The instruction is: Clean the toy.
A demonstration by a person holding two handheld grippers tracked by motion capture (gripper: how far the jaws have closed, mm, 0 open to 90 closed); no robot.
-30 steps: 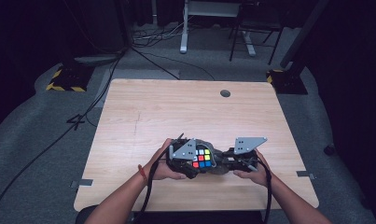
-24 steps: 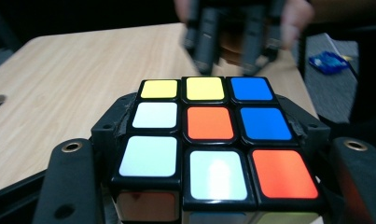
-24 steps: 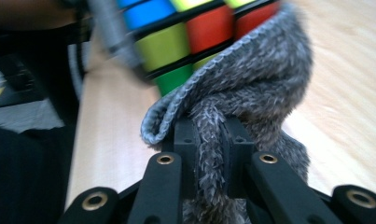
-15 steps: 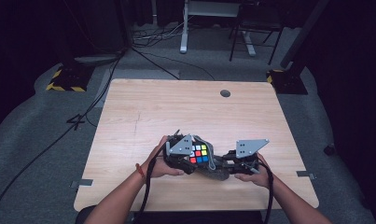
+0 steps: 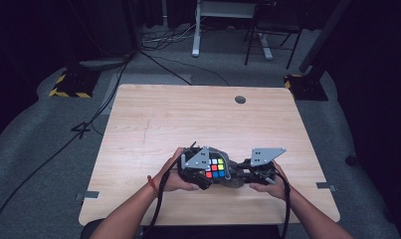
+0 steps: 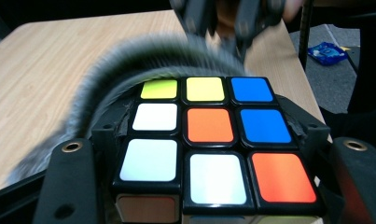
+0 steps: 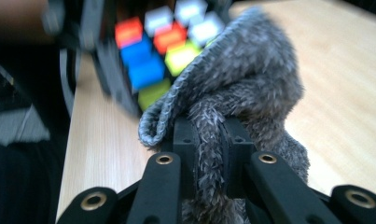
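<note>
cube point(image 6: 209, 144) in left tool point(image 6: 209, 186), cloth point(image 7: 237, 102) beside

**Surroundings: table and floor area**

The light wooden rectangular table point(image 5: 188, 119) carries a round dark grommet hole point(image 5: 240, 99) near its far edge. Grey carpet point(image 5: 34, 164) surrounds the table. Black-and-yellow striped floor blocks point(image 5: 68, 88) sit beyond its far left corner. A white metal stand base point(image 5: 195, 30) and black cables point(image 5: 158, 59) lie farther back. A blue plastic packet point(image 6: 329, 52) rests on the floor.
</note>
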